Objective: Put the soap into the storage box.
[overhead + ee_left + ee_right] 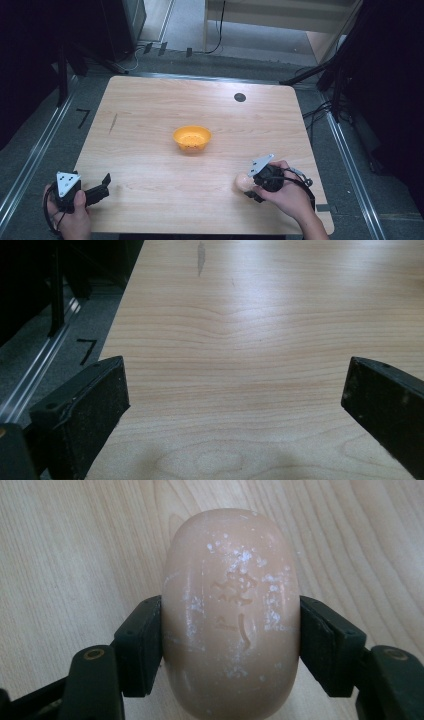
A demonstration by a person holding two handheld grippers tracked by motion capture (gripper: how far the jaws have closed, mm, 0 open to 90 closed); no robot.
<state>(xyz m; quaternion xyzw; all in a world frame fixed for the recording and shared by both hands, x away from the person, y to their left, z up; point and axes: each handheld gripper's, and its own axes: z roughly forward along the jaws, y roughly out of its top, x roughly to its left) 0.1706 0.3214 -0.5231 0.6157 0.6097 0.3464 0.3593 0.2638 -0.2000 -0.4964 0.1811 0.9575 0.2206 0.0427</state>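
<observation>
At the near left corner of the wooden surface (150,115), the left tool (102,187) rests in a hand (75,220), with its grey three-cornered plate on top and its jaws pointing right and a little toward the far side. In the left gripper view its two black jaws stand wide apart with bare wood grain between them, so the left tool (235,395) is released and grips nothing. A dark streak (201,257) marks the wood farther along that view, and the same streak (113,123) shows toward the left edge in the high view.

Near the middle of the surface sits a small orange bowl (192,138), upright, well apart from both tools.

Farther back and to the right, a small dark round spot (240,97) lies in the wood near the far edge.

At the near right, the right tool (252,187) is held in the other hand (285,197), its jaws pointing left. A pale peach bar of soap (244,182) sits at its tip, low over the wood near the surface's near edge; whether it touches the wood I cannot tell. In the right gripper view the right tool (231,640) is clenched on the soap (230,615): each jaw presses flat against one long side of the rounded bar, which sticks out beyond the pads. The bar's top face carries a stamped mark and whitish flecks.
</observation>
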